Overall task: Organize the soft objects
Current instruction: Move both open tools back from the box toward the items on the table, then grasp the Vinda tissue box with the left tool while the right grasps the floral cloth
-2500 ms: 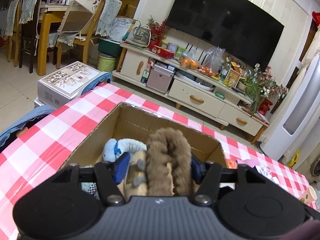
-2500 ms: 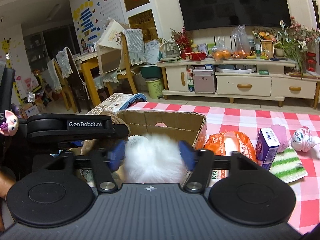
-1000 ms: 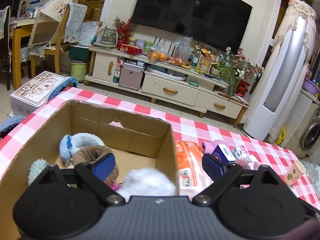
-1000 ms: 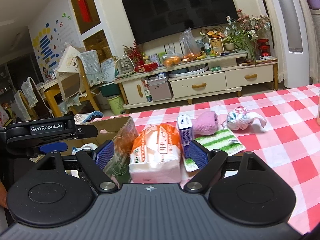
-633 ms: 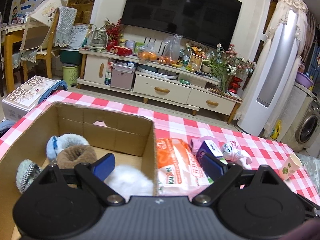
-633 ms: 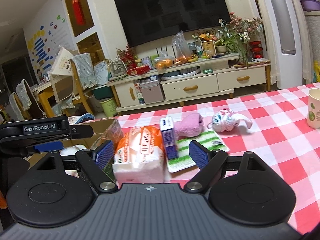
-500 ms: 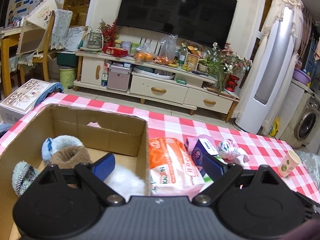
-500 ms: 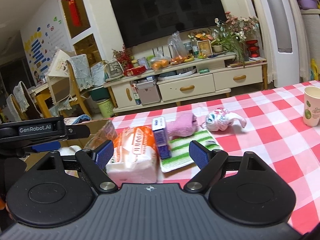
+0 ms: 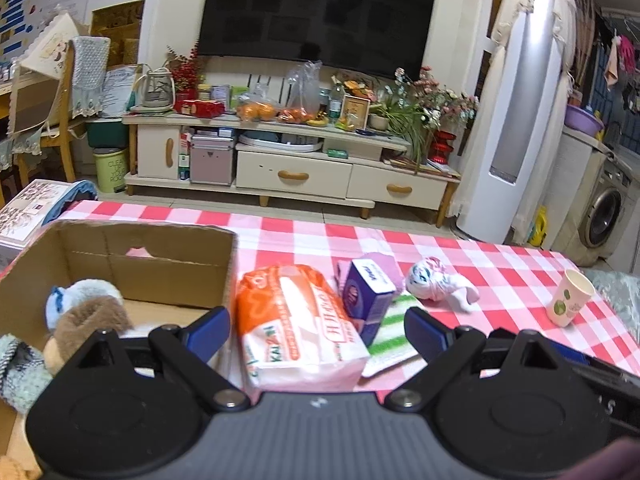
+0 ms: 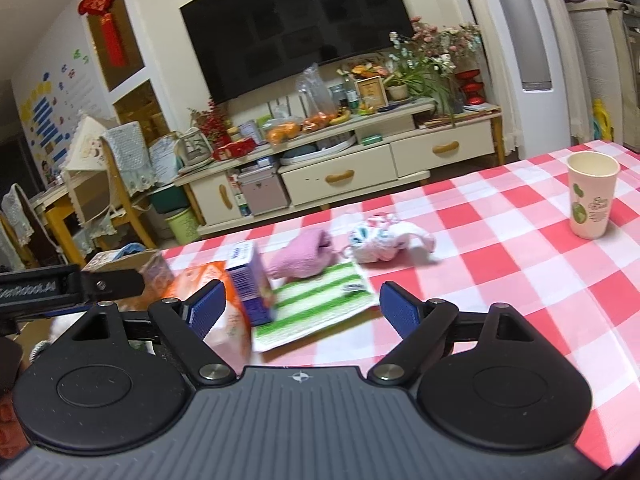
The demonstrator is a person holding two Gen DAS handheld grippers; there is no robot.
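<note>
Grippers: left gripper (image 9: 318,330) and right gripper (image 10: 298,306) both have jaws spread wide and carry nothing; presumably freed up for the next pick.
Left gripper aim: straddles the tissue pack (image 9: 300,320), which sits just right of the cardboard box (image 9: 168,264); pads do not press on it.
Right gripper aim: looks over the striped cloth (image 10: 316,304), further right of the box than the tissue pack; nothing is pinched.
Box contents: brown furry item (image 9: 90,320), pale blue plush (image 9: 76,294), a white fluffy piece only partly seen behind the left finger, and a grey knitted item (image 9: 18,364) at the box's near left corner. Judged as soft things already sorted, hence grouped inside.
Purple carton (image 9: 366,294): stands upright to the right of the box, beyond the tissue pack, its base on the striped cloth. Rigid-looking; probably not meant for the box.
Pink soft item (image 10: 304,258): right of the box, at the far edge of the striped cloth, behind the carton. Not yet boxed.
White-and-pink bundle (image 10: 380,240): further right of the box, apart from the cloth, loose on the checked tablecloth (image 10: 500,264). Not yet boxed.
Paper cup (image 10: 592,200): well right of the box, upright, standing alone; likely unrelated.
Next step, judged: reach past the carton for the pink soft item without tipping it.
</note>
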